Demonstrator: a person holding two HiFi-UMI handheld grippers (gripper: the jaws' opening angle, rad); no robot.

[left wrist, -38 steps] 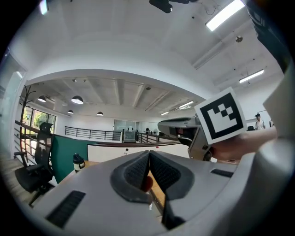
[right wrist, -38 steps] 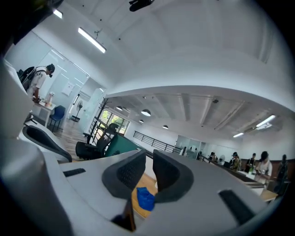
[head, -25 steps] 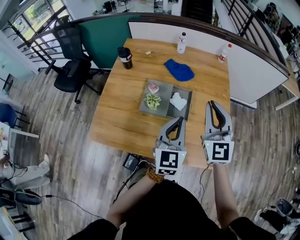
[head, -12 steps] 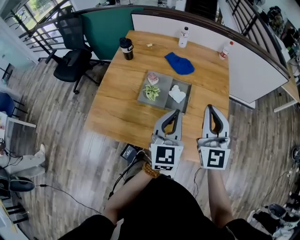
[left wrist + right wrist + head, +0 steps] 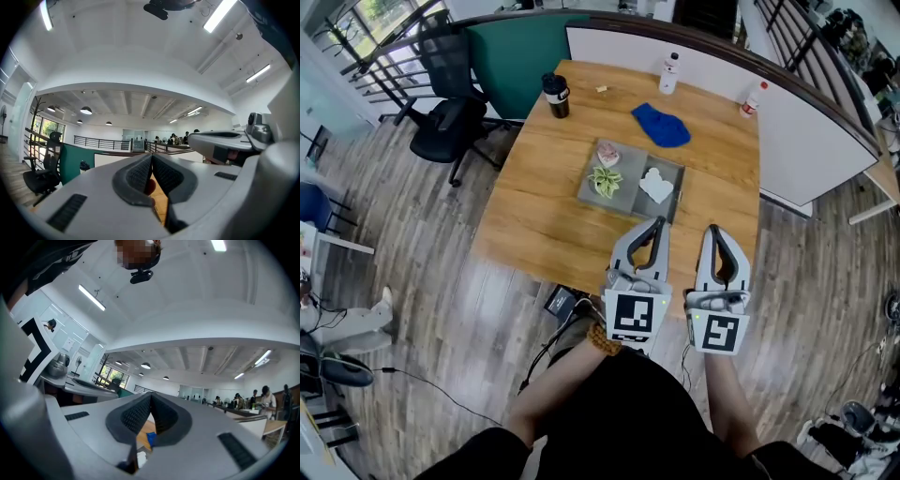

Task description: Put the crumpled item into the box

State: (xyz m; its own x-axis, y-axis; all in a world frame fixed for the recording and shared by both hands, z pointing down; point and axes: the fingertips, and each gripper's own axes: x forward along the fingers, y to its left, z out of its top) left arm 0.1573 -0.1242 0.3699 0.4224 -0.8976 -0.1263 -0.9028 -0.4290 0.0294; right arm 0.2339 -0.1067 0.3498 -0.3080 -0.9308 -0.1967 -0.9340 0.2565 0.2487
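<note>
On the wooden table [image 5: 544, 216] lies a grey box [image 5: 630, 194] split into compartments. A white crumpled item [image 5: 656, 186] rests in its right compartment, and a green leafy piece [image 5: 605, 181] and a pink item [image 5: 607, 154] sit in its left part. A rumpled blue cloth [image 5: 661, 125] lies beyond the box. My left gripper [image 5: 657, 223] and right gripper [image 5: 713, 229] hover side by side over the table's near edge, short of the box. Both are shut with nothing between the jaws. In the right gripper view, the blue cloth [image 5: 149, 439] peeks out below the shut jaws.
A black cup [image 5: 555, 94] stands at the far left of the table. Two small bottles [image 5: 669, 73] [image 5: 751, 101] stand at the far edge. An office chair [image 5: 441, 94] is off the table's left corner, and a white partition [image 5: 806, 141] runs along its far and right sides.
The right gripper has drifted left and closer to me, ending nearer the left gripper. The left gripper has hardly moved. Both stayed shut.
</note>
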